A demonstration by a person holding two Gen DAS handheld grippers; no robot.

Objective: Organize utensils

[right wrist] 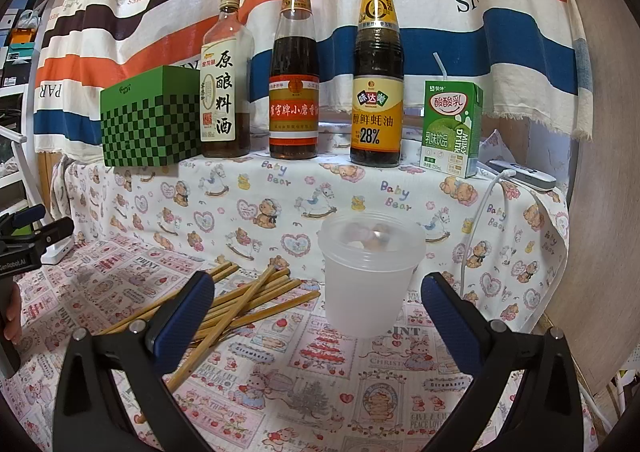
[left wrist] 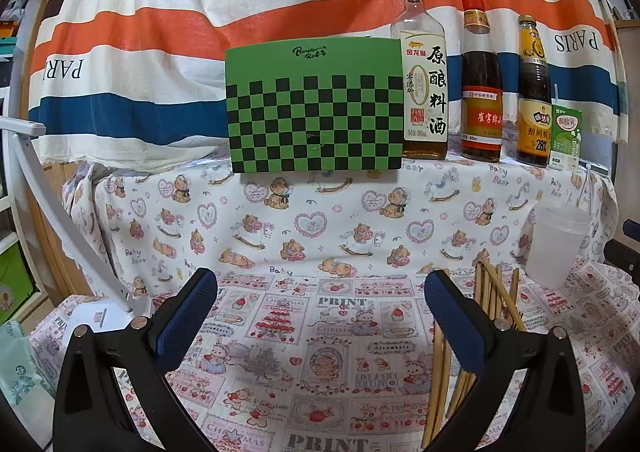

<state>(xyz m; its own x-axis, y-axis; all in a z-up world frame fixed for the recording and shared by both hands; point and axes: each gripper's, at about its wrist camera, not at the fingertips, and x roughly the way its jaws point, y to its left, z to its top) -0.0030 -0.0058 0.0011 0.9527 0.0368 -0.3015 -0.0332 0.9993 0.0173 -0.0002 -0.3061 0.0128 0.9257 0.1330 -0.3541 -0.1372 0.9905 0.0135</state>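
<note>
Hovering: left gripper (left wrist: pixel 320 316) hangs over the printed tablecloth (left wrist: pixel 320 352), jaws spread wide with nothing between them.
Right gripper: right gripper (right wrist: pixel 318 316) also sits over the cloth, jaws spread apart and gripping nothing; the cup stands just ahead of the gap between its fingers.
Chopsticks: a loose pile of wooden chopsticks (right wrist: pixel 244 300) lies flat on the tablecloth, sticks crossing one another at angles; in the right wrist view they run behind and under the left finger, in the left wrist view they lie beside and partly behind the right finger (left wrist: pixel 456 320).
Cup: a translucent plastic cup (right wrist: pixel 370 276) stands upright on the tablecloth, just to the right of the chopstick pile, not touching it as far as can be seen.
Raised shelf: a ledge draped in a bear-print cloth (right wrist: pixel 280 208) rises behind the cup and chopsticks.
On the shelf, left to right: green checkered box (left wrist: pixel 314 108), cooking wine bottle (right wrist: pixel 226 80), red-capped dark bottle (right wrist: pixel 294 72), oyster sauce bottle (right wrist: pixel 378 76), green milk drink carton (right wrist: pixel 450 128) with a straw.
Backdrop: a striped cloth (left wrist: pixel 200 12) in orange, blue, brown and white hangs behind the shelf.
Far left edge: the other handheld gripper's black body shows in the right wrist view, well apart from the chopsticks.
</note>
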